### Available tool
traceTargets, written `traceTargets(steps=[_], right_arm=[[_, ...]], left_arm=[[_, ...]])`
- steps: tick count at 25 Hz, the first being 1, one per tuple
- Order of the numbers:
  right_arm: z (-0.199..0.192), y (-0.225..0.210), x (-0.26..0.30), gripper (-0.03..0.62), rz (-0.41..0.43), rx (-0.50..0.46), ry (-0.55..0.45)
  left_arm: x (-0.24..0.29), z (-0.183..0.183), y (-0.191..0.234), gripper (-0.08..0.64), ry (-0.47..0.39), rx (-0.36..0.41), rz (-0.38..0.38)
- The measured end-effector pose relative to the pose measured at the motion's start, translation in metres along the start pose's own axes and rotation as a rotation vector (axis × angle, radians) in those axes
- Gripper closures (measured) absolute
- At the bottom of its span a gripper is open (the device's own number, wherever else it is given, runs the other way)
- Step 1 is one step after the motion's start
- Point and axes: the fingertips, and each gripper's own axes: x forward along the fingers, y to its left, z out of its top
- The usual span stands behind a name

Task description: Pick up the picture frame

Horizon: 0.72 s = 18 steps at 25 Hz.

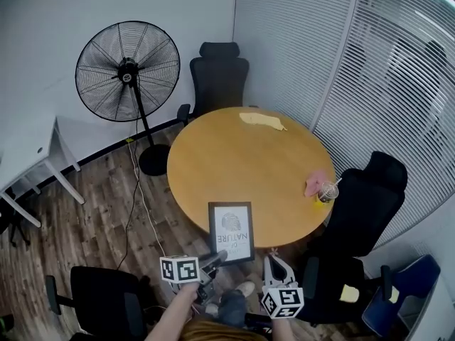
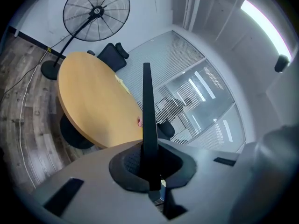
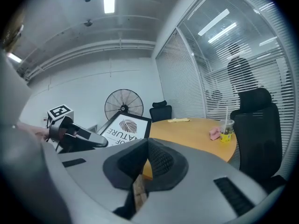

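Gripping the black picture frame with the white leaf print (image 1: 231,231) at its bottom left corner, the left gripper (image 1: 219,256) has its jaws clamped on the thin rim. In the left gripper view the frame shows edge-on, a dark blade rising straight out of the pads. In the head view it sits at lower centre, print facing up toward the camera. Its upper part lies over the near edge of the round light-wood table (image 1: 234,162) and its lower part hangs out past the rim. I can't tell whether it touches the tabletop.

Down at the lower right, the right gripper (image 1: 274,267) sits just beside the frame's bottom right corner, not touching it. Its jaws are pressed together with nothing between them.

At the table's right edge stands a clear plastic cup with a straw and yellow drink (image 1: 326,192), with a crumpled pink cloth (image 1: 315,181) right against it. A pale yellow rag (image 1: 261,121) lies on the far side. A black pedestal fan (image 1: 128,69) stands at upper left on the wood-plank floor (image 1: 92,212). One black office chair (image 1: 219,73) sits behind the table.
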Motion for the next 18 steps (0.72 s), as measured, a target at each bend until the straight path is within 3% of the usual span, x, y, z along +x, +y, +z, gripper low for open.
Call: traceTargets(steps=[18], right_arm=[[-0.007, 0.019, 0.003, 0.58, 0.007, -0.026, 0.019]], left_arm=[[-0.017, 0.001, 0.004, 0.523, -0.011, -0.027, -0.034]])
